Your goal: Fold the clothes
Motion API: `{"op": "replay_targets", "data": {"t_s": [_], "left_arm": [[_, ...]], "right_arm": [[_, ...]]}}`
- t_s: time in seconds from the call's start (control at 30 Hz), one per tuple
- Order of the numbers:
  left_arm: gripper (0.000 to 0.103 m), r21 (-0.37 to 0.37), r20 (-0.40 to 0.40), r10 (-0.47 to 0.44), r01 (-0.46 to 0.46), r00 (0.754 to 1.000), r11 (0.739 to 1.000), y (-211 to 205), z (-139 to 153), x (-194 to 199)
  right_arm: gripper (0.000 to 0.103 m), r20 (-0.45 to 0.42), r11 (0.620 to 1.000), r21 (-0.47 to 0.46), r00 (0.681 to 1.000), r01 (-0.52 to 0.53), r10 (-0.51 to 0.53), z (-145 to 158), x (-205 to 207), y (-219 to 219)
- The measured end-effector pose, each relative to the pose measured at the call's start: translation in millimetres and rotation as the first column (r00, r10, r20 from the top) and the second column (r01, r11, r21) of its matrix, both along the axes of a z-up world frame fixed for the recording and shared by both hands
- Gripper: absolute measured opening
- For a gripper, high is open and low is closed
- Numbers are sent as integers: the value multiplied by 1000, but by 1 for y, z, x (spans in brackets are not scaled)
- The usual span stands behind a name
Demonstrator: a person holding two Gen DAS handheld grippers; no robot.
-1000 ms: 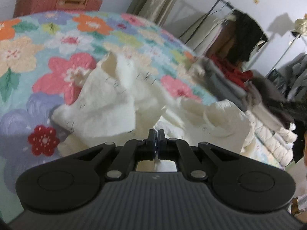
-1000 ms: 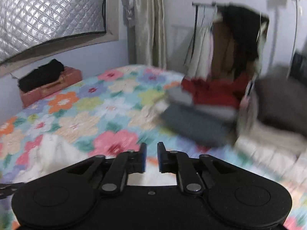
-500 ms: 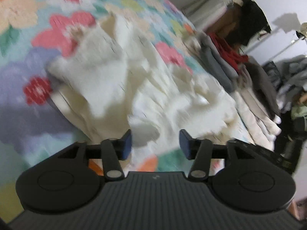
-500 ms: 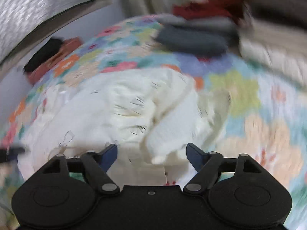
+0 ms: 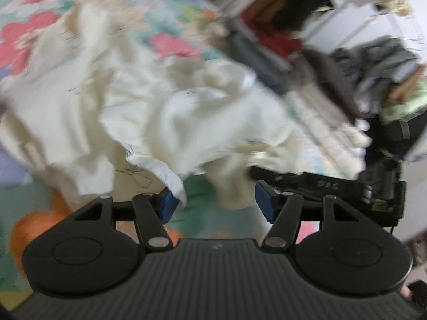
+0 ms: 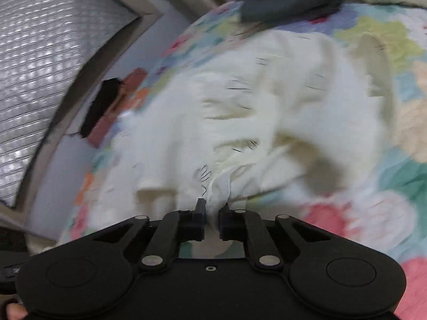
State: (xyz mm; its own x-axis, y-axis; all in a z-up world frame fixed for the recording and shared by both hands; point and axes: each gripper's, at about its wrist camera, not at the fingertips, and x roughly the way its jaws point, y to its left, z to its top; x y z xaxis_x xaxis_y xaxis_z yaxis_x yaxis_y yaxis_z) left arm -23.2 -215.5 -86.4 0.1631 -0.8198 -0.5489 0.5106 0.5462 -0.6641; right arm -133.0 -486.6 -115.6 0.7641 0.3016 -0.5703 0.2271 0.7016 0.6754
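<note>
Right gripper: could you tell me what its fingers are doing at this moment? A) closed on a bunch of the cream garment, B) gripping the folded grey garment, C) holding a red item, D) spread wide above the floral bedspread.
A: in the right wrist view the right gripper has its fingers drawn close together with a gathered bunch of the cream garment pinched between them.

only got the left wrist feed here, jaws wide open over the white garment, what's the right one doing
Observer: The right gripper is nearly shut, pinching a bunched fold of the white garment.
Operator: what's behind it on that side
Observer: A dark grey folded garment lies on the floral bedspread beyond the white one.
Operator: anything by the wall
Observer: A reddish box with a black item on top sits below a quilted silver panel.
</note>
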Motion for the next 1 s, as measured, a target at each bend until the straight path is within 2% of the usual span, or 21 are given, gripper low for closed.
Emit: {"op": "replay_targets", "data": {"t_s": [0.07,0.17,0.23,0.27,0.33,0.4,0.47,0.53,0.63,0.73,0.77,0.83,0.9,0.93,0.97,1.0], "left_arm": [[72,-77,-42,-26,23,999,997,1,2,0],[74,-162,-108,-42,24,993,987,9,3,3],[82,-202,-151,-43,12,988,979,15,2,3],[87,-222,-182,-47,6,982,975,18,1,3],[88,-271,-269,-73,-3,960,963,22,-5,3],[88,-323,-364,-75,-50,928,945,27,-15,3],[90,-362,-422,-45,-123,905,924,34,-25,4],[90,-384,-456,-34,-162,889,909,37,-32,6],[96,-386,-478,-22,-188,878,903,38,-40,8],[95,-284,-512,4,-174,859,943,39,-42,9],[95,-253,-507,28,-180,862,951,43,-39,10],[94,-229,-427,121,-237,896,944,60,-25,6],[94,-187,-287,252,-312,924,932,76,-7,-4],[93,-147,-211,301,-335,930,931,80,3,-12],[93,-129,-170,314,-337,934,933,82,8,-18],[93,-152,-185,299,-328,936,932,85,8,-22]], "right_arm": [[9,41,996,82,999,-25,22,8,-4,10],[9,97,975,220,995,-38,16,17,-10,18],[9,112,965,258,994,-39,10,24,-10,16],[9,118,964,265,993,-36,5,28,-11,16],[9,143,964,260,990,-49,11,32,-8,15],[9,183,981,169,981,-101,69,42,-6,21],[9,175,987,94,978,-132,115,44,-7,28],[9,162,985,101,980,-136,119,37,-7,28],[9,158,982,112,978,-153,134,30,-9,33],[9,208,968,128,960,-216,187,34,-10,45],[9,220,964,111,952,-242,213,38,-9,50],[9,218,956,61,939,-286,267,44,-7,61],[9,200,954,11,936,-298,290,48,-6,66],[9,189,953,-14,935,-302,299,49,-6,68],[9,181,952,-48,935,-301,305,52,-6,69],[9,171,950,-94,935,-298,311,54,-7,71]]}}
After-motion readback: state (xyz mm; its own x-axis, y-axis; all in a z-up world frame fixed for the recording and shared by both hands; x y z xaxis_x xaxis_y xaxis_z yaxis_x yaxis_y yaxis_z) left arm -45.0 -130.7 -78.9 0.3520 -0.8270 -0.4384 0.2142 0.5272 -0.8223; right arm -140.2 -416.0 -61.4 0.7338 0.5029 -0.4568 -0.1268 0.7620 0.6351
